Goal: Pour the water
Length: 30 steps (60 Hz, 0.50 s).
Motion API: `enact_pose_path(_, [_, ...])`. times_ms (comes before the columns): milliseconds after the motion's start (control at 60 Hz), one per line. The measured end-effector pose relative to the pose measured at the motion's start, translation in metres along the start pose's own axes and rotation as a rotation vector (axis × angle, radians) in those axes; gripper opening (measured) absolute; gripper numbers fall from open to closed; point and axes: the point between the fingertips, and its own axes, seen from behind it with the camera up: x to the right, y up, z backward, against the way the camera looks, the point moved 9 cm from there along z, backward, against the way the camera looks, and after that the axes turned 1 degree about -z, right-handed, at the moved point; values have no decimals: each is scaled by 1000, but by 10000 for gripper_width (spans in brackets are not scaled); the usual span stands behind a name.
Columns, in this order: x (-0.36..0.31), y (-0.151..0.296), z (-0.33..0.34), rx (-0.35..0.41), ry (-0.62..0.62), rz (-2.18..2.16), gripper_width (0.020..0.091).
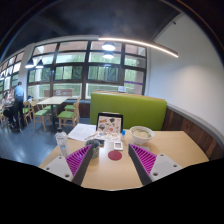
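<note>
My gripper (113, 150) is open above a light wooden table (110, 178), with only bare tabletop between its purple pads (84, 161). A small red round coaster (116, 156) lies just ahead, between the fingertips. Behind it stands a small white cup (118, 145). A dark object (92, 145) sits right at the left fingertip. A clear plastic bottle (62, 143) stands upright to the left, outside the left finger. Beyond the right finger, further back, a pale bowl (141, 133) rests on the table.
An upright tablet or sign (109, 123) and papers (82, 131) occupy the table's far side. A green bench back (130, 107) runs behind it. More tables and chairs (50, 108) and a person (17, 98) are at the far left by the windows.
</note>
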Motion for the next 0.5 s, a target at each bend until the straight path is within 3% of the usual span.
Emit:
enact_pose_path(317, [-43, -38, -19, 0, 53, -27, 829])
enact_pose_path(500, [-124, -91, -68, -70, 166, -70, 834])
